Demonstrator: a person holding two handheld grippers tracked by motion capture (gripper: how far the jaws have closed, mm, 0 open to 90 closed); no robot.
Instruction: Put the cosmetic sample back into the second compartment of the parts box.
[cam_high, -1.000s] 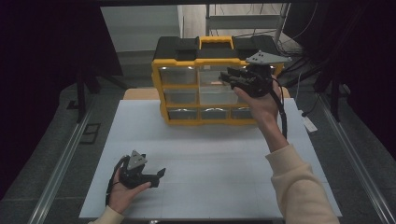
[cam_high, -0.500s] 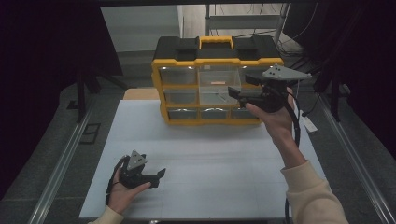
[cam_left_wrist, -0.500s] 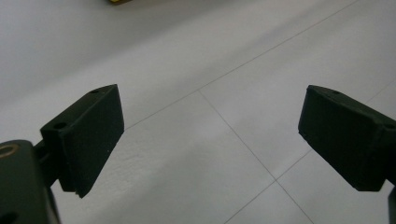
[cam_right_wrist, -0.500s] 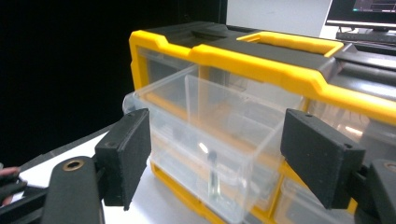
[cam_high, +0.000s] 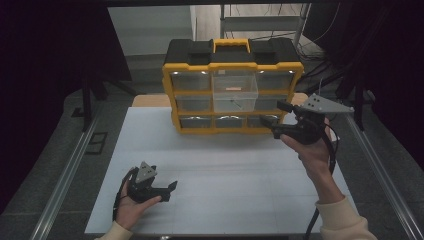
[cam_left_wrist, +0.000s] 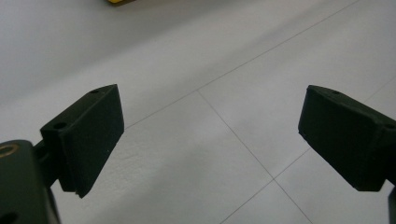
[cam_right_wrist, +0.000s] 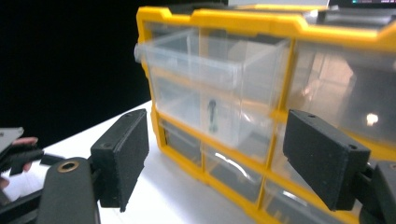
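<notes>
Yellow organizer box (cam_high: 232, 90) stands upright at the far middle of the white counter (cam_high: 225, 170). Its top-centre clear drawer (cam_high: 235, 90) is pulled out toward the person; a small dark item lies inside, too small to identify. Right tool (cam_high: 280, 120) held up in the air just beside the box's lower right corner, jaws spread wide, gripping nothing; drawer sits ahead and to its upper left. Left tool (cam_high: 167, 190) rests low on the counter near the front left, well apart from the box, jaws apart, empty.
</notes>
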